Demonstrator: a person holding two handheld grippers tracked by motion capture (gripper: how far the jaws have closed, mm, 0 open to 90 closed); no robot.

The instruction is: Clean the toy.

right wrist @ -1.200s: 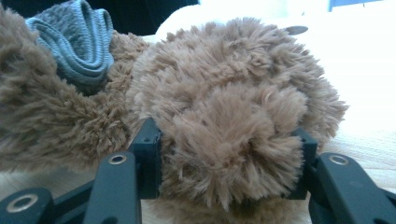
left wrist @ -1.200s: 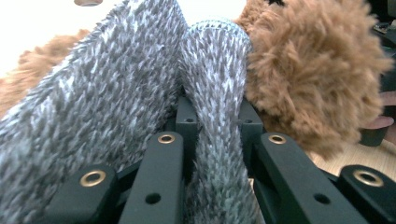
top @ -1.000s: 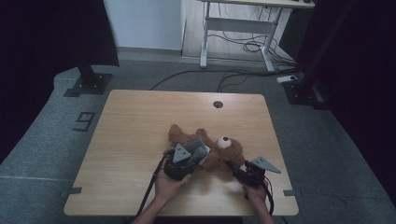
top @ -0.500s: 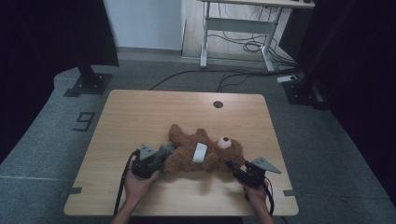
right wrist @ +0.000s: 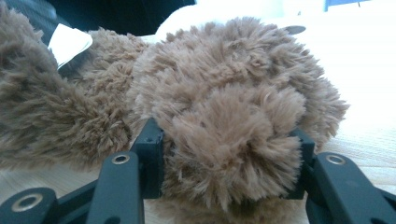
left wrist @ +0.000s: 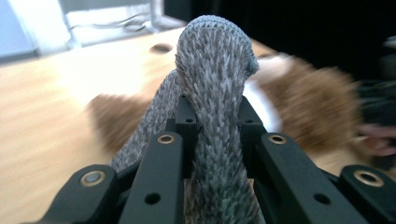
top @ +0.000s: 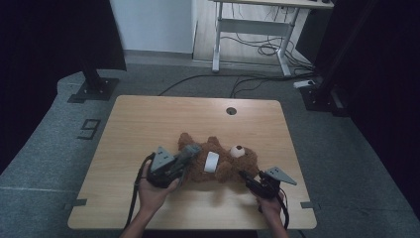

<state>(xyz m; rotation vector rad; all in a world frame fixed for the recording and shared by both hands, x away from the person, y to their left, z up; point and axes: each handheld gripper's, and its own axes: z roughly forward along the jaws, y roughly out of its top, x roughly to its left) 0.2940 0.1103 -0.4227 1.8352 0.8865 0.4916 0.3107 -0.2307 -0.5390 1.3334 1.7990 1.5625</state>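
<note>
Jaws of left gripper (left wrist: 212, 135) clench grey knit (left wrist: 212, 84); right gripper's (right wrist: 224, 158) grip blurred bear (right wrist: 224, 116).

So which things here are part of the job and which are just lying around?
In the job: teddy bear; grey knitted sock clamped in left hand-held gripper; right hand-held gripper gripping the bear.
Lying about: far desk; floor cables.

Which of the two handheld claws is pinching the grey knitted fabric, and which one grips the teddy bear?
The left gripper pinches the grey knitted fabric, jaws nearly together. The right gripper grips the teddy bear, jaws wider around a furry brown limb.
</note>
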